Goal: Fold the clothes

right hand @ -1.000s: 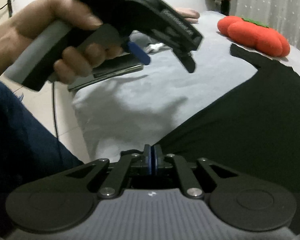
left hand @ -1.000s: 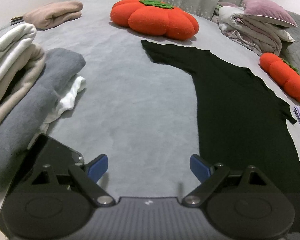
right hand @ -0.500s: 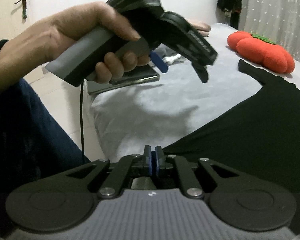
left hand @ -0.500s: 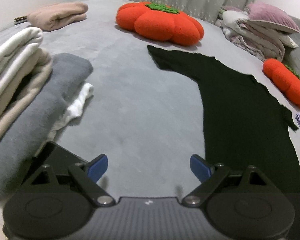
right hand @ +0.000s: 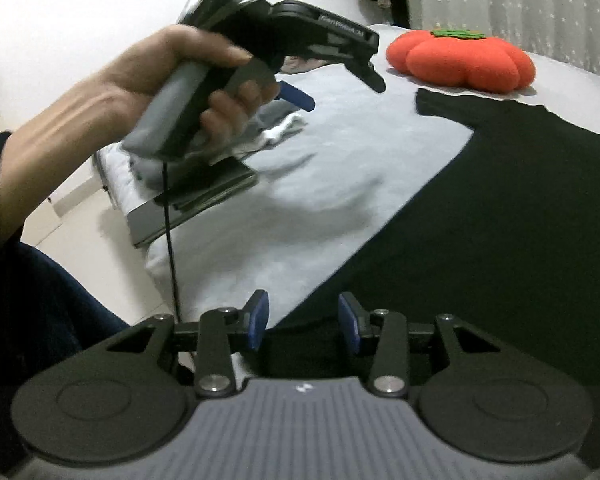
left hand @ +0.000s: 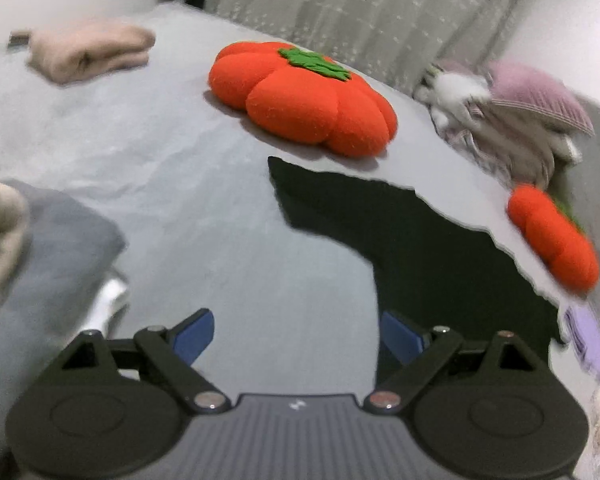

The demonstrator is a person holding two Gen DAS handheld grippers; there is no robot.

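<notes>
While the black garment [right hand: 480, 216] lies spread flat on the grey bed [left hand: 220, 240], its matte, dark cloth shows almost no wrinkles, and one sleeve [left hand: 300, 184] reaches away from both tongs toward the large orange pumpkin cushion [left hand: 304, 96]. Its straight side edge runs from that sleeve back to the right gripper [right hand: 303, 322], whose blue pads are parting; the hem lies below and between them, and nothing is pinched. In the right wrist view the cloth fills the area ahead and to the right of these tongs, with bare bedding to their left.

The left gripper [left hand: 296, 334] is spread wide with only bare bed between its pads; the garment's edge passes just at its right fingertip [left hand: 400, 338], and whether they touch cannot be told. The right camera shows a hand [right hand: 172, 76] holding this gripper up in the air, above the bed's corner and a dark flat slab [right hand: 196, 200] that lies there.

To the left of the left tongs sits a pile of folded clothes [left hand: 40, 256], grey and beige. Far ahead on the left lies a folded pink piece [left hand: 92, 52]. Ahead on the right are a heap of pale bedding with a mauve pillow [left hand: 536, 96], a smaller orange cushion [left hand: 552, 240], and a lilac item [left hand: 588, 340] just past the garment's far edge. No containers are seen.
</notes>
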